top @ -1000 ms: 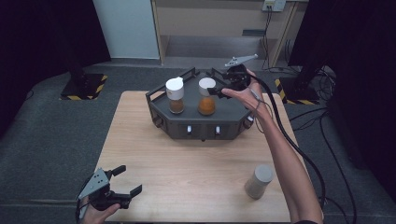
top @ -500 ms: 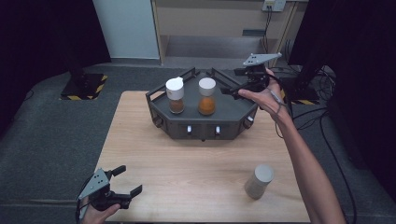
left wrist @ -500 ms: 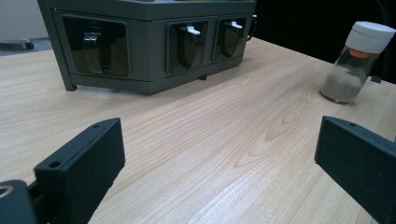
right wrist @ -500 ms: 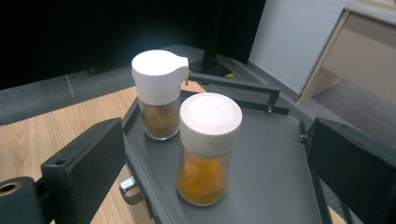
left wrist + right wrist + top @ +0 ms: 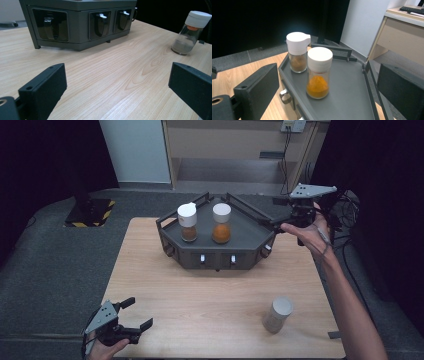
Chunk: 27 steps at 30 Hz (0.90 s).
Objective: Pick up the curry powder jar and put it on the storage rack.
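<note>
Right gripper (image 5: 278, 222): jaws wide and opened a touch further just now, nothing between them; drawn back from the orange jar to the rack's right edge, so that jar reads as delivered and released.
Orange jar (image 5: 221, 223): upright on the grey rack (image 5: 250, 237), white cap on, just beside the brown jar (image 5: 188, 222); in the right gripper view, nearer of the two.
Left gripper (image 5: 134, 320): jaws wide, empty, parked at the table's near left corner, unmoved across the last second.
Grey jar (image 5: 278, 314): upright on the wooden table (image 5: 200, 290), near right, well apart from the rack; in the left gripper view, far right.
Meaning for the work: two jars racked; probably the grey one next, nearest the freed right gripper.
</note>
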Tool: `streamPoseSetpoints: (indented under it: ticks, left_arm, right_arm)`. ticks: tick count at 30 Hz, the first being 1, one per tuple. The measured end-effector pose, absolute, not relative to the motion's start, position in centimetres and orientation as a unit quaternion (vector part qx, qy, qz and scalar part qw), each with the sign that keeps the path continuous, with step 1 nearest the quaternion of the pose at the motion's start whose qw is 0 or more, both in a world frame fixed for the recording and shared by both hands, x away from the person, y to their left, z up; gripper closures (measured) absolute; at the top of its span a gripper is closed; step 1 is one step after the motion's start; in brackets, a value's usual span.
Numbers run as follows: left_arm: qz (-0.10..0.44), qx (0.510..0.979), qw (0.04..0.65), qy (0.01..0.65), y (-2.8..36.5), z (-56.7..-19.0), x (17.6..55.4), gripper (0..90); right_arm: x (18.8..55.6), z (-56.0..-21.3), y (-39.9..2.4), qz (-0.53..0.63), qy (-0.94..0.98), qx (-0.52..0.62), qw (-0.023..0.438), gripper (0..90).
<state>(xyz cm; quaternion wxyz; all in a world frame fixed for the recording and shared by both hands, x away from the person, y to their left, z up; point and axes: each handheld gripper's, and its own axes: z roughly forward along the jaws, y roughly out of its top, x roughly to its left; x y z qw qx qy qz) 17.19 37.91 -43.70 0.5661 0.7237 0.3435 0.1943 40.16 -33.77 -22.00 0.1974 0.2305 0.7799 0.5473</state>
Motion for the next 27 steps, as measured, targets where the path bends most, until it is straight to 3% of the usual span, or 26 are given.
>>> streamPoseSetpoints:
  ticks: [27]
  left_arm:
    - [0.197,0.721,0.570,0.341,37.9,-43.7,17.2,0.9]
  right_arm:
    - [31.4,-27.7,-40.7,0.579,0.740,0.256,0.227,3.4]
